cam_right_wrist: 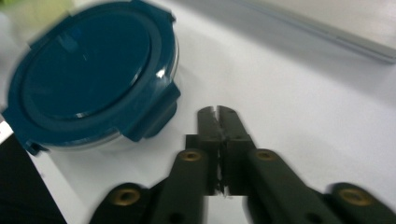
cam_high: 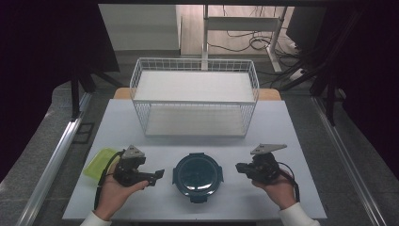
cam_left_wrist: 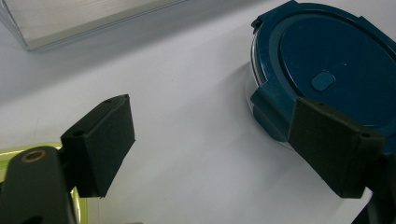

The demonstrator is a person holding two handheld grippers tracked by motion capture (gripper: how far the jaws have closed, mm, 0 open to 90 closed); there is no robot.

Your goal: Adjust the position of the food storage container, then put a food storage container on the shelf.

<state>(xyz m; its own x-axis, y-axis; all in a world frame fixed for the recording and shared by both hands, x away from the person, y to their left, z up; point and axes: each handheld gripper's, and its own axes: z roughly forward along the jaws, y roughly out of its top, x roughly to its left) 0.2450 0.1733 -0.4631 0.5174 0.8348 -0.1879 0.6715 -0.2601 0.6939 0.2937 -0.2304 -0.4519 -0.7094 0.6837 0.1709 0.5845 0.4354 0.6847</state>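
A round container with a dark blue clip lid (cam_high: pixel 197 175) sits on the white table (cam_high: pixel 197 141) at the front middle. My left gripper (cam_high: pixel 158 175) is held just left of it, pointing toward it. In the left gripper view the gripper (cam_left_wrist: pixel 215 135) is open, its jaws wide apart with bare table between them, and the right jaw overlaps the container's (cam_left_wrist: pixel 327 65) near edge. My right gripper (cam_high: pixel 240 167) is held just right of the container. In the right gripper view it (cam_right_wrist: pixel 218 113) is shut on nothing, a short gap from the container (cam_right_wrist: pixel 93 79).
A white wire basket shelf with two levels (cam_high: pixel 195 96) stands at the back middle of the table. A yellow-green flat tray or lid (cam_high: pixel 97 162) lies at the front left beside my left hand, its edge (cam_left_wrist: pixel 28 151) behind the left jaw.
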